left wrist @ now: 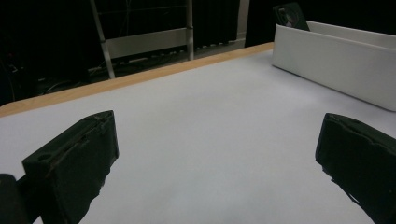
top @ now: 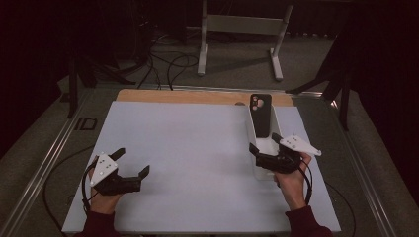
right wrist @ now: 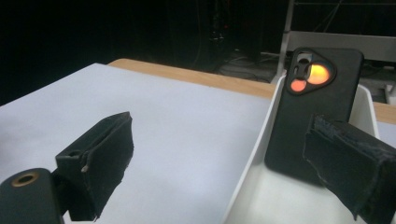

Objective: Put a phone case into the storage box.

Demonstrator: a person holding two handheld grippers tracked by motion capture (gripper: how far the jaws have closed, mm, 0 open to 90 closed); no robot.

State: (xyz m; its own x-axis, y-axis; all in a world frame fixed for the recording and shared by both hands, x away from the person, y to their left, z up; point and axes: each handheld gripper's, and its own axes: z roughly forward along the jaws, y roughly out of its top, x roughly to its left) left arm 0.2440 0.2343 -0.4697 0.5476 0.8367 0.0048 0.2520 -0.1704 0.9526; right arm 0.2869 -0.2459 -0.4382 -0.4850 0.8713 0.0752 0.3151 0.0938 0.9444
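Note:
A black phone case (top: 260, 114) (right wrist: 314, 114) (left wrist: 290, 15) leans upright in a long white tray (top: 255, 129) (right wrist: 252, 163) (left wrist: 336, 63) at the table's right. My right gripper (top: 264, 142) (right wrist: 219, 158) is open at the tray's near end, one jaw over the tray and one over the white mat, with the case just beyond its jaws. My left gripper (top: 132, 162) (left wrist: 215, 158) is open low over the mat at the front left, holding nothing.
A white mat (top: 188, 163) covers most of the wooden table (top: 197, 96). Behind the table stand a grey metal frame (top: 242, 29) and loose cables (top: 163, 64) on the floor. A rail (top: 44, 163) runs along the table's left side.

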